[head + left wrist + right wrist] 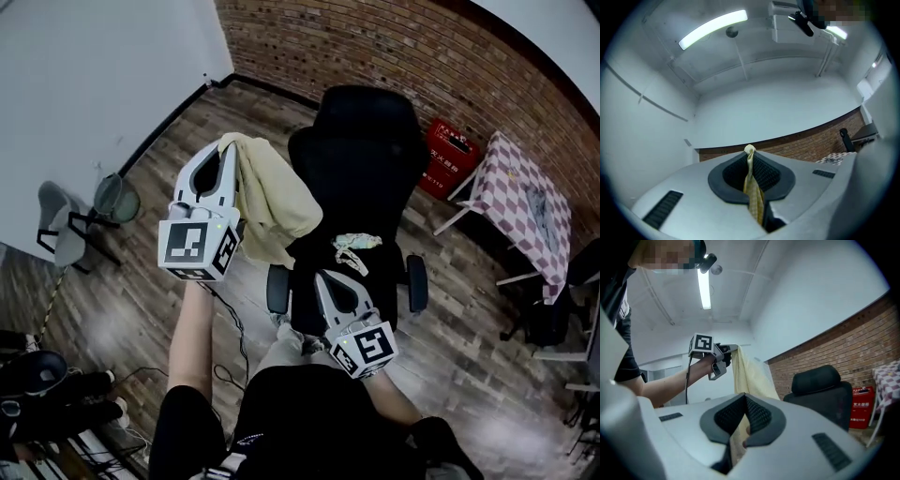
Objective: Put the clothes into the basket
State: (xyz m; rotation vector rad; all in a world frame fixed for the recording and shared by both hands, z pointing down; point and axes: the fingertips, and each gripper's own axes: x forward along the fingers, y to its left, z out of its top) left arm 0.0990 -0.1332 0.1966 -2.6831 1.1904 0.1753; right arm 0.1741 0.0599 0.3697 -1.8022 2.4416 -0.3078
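The fingers of the left gripper (749,153) pinch tight on the top of the yellow cloth (272,202), which hangs below them beside the black chair (367,159); those of the right gripper (743,398) are pressed together, empty (the cloth's lower end is hidden behind them)

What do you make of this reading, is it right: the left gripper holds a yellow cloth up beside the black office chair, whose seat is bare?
Not quite. The seat is not bare: the head view shows a small pale garment lying on it. The rest stands: the left gripper holds a yellow cloth up beside the black office chair.
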